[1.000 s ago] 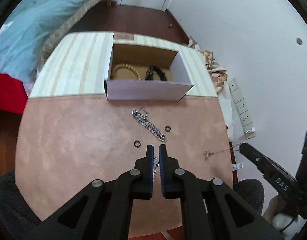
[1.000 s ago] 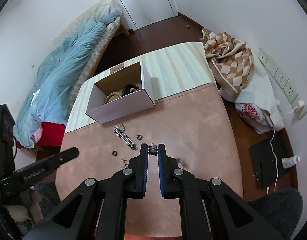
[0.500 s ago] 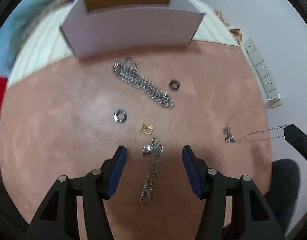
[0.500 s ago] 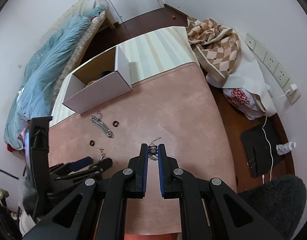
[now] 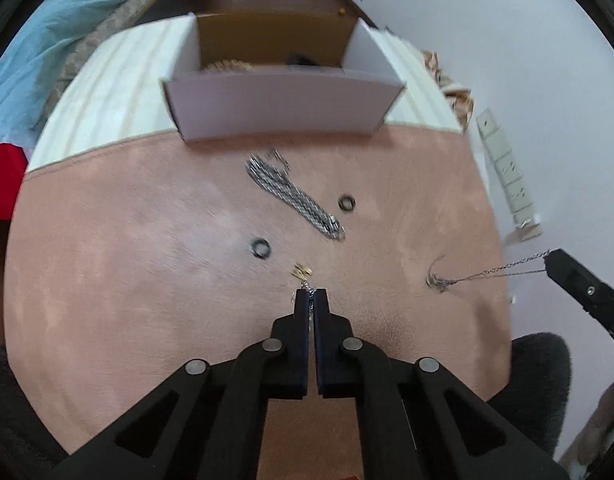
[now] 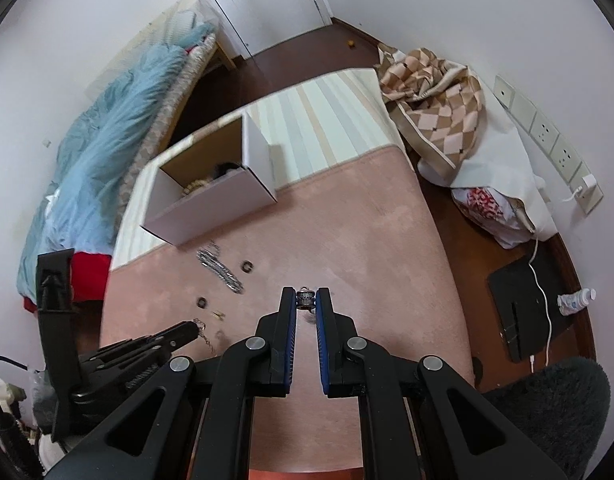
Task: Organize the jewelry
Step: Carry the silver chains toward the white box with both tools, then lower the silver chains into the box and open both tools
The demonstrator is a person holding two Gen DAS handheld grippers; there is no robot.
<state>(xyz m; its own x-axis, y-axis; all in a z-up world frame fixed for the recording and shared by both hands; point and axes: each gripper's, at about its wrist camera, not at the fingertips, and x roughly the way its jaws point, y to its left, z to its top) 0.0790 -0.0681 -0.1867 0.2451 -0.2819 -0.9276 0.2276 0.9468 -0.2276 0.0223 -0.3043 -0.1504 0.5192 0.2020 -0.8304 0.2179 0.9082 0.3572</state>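
A white open box with a bead bracelet and a dark item inside stands at the far side of the pink mat. A thick silver chain, two dark rings and a small gold piece lie on the mat. My left gripper is shut on a thin silver chain that hangs from its tips. My right gripper is shut on a thin necklace whose pendant end trails on the mat.
A bed with a blue quilt is on the left. A checked blanket and wall sockets are on the right. A striped cloth lies under the box. A bottle and a dark pad lie on the floor.
My left gripper opened over the thin chain on the mat, then closed on it and lifted back. My right gripper kept its hold on the necklace.
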